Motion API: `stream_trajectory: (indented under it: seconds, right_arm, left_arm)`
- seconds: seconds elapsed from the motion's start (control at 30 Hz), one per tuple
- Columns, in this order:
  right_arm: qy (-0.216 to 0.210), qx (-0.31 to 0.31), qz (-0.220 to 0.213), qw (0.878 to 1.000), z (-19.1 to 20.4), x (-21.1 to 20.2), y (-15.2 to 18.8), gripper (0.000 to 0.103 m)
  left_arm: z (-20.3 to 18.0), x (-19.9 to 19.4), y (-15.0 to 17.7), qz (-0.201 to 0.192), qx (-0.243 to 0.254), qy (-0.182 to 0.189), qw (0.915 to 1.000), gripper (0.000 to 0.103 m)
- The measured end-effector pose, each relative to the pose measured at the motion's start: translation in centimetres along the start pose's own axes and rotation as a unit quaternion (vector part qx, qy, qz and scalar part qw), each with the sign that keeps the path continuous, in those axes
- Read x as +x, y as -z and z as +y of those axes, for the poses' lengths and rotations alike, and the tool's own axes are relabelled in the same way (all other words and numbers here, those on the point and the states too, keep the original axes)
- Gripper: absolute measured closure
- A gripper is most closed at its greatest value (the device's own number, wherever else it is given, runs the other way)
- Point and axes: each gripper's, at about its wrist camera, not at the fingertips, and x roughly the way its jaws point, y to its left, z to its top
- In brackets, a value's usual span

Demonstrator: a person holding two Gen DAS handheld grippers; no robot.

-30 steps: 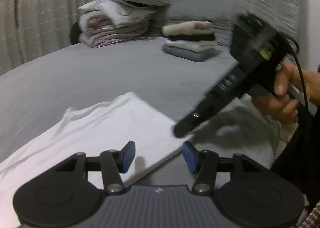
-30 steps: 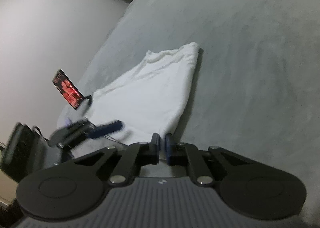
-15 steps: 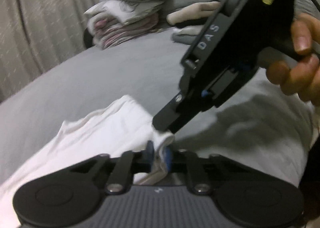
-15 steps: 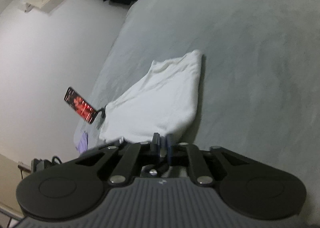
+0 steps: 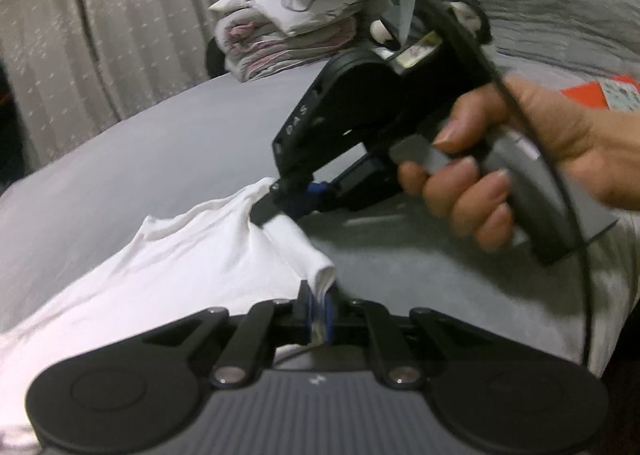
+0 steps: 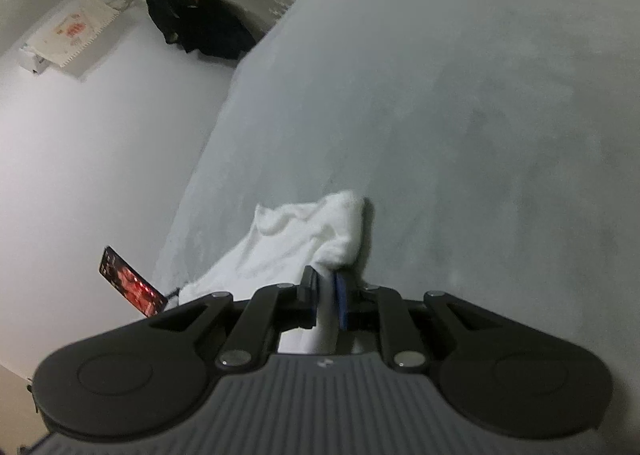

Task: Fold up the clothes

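Your left gripper (image 5: 318, 311) has its blue pads nearly closed, with only a fold of the white garment (image 5: 192, 255) between them. The pinched part is the near right corner of the cloth, which rises as a small rolled ridge straight out of the jaws.

Your right gripper (image 5: 276, 203), seen from the left wrist camera, bites the same garment farther along its right edge, beyond the left gripper's hold. Its tips are closed down on the fabric and the cloth peaks up toward them. Your right hand (image 5: 512, 171) wraps the handle, fingers on the trigger.

From the right wrist camera, the right gripper (image 6: 328, 295) shows the same state: jaws almost together, a band of white fabric filling the narrow gap between the pads. The garment (image 6: 296, 243) runs forward and to the left from the jaws, bunched at its far end.

The rest of the garment lies on the grey bedcover (image 5: 132, 159), spreading left of both grippers toward the near left edge of the bed. Between the two pinch points the right edge is lifted off the cover.

Background: a stack of folded bedding (image 5: 296, 27) at the far side of the bed; a phone (image 6: 132, 287) with a lit screen stands by the bed's left edge.
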Motion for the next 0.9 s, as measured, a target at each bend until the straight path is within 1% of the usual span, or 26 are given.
stream_trajectory:
  seconds: [0.07,0.1,0.17,0.2,0.23,0.3,0.37,0.5,0.63,0.8,0.83,0.87,0.9]
  right_arm:
    - [-0.007,0.003,-0.002,1.000,0.1,0.4,-0.1,0.086]
    - [-0.010,0.005,-0.003,1.000,0.2,0.4,-0.2,0.084]
    - [-0.016,0.009,-0.005,1.000,0.5,0.4,-0.3,0.073]
    - [-0.023,0.012,-0.004,1.000,0.6,0.2,-0.4,0.064]
    - [-0.027,0.014,-0.005,1.000,0.8,0.0,-0.5,0.059]
    - [-0.020,0.010,-0.011,1.000,1.0,-0.5,-0.5,0.058]
    - [-0.002,-0.002,-0.025,1.000,1.2,-1.3,-0.6,0.058]
    - [0.034,-0.035,-0.051,0.998,1.8,-1.3,-0.9,0.058]
    - [0.056,-0.059,-0.049,0.995,2.1,-0.1,-0.8,0.058]
    - [0.066,-0.085,-0.047,0.993,2.4,1.2,-0.2,0.057]
    - [0.066,-0.090,-0.045,0.993,2.4,1.4,-0.1,0.066]
    - [0.066,-0.095,-0.044,0.992,2.5,1.7,0.1,0.080]
    - [0.066,-0.100,-0.042,0.992,2.5,1.9,0.2,0.092]
  left_arm:
    - [-0.2,-0.1,-0.1,0.001,-0.012,-0.009,0.9999,0.098]
    - [-0.3,-0.1,-0.1,0.001,-0.018,-0.014,0.9997,0.098]
    - [-0.5,-0.1,-0.2,0.002,-0.031,-0.023,0.9993,0.098]
    - [-0.6,-0.2,-0.2,0.003,-0.037,-0.027,0.9990,0.098]
    - [-0.6,-0.2,-0.2,0.003,-0.043,-0.032,0.9986,0.098]
    - [-0.9,-0.3,-0.1,-0.001,-0.049,-0.038,0.9981,0.099]
    - [-1.0,-0.4,0.1,-0.006,-0.054,-0.042,0.9977,0.099]
    - [-0.9,-0.3,0.1,-0.008,-0.060,-0.043,0.9973,0.099]
    - [-1.0,-0.1,0.1,-0.006,-0.061,-0.044,0.9972,0.098]
    - [-1.1,0.1,0.0,-0.003,-0.068,-0.047,0.9966,0.098]
    - [-1.1,0.2,0.0,-0.003,-0.071,-0.047,0.9963,0.098]
    - [-1.1,0.1,-0.1,-0.003,-0.074,-0.047,0.9962,0.099]
    - [-1.2,0.0,-0.2,-0.006,-0.074,-0.047,0.9961,0.099]
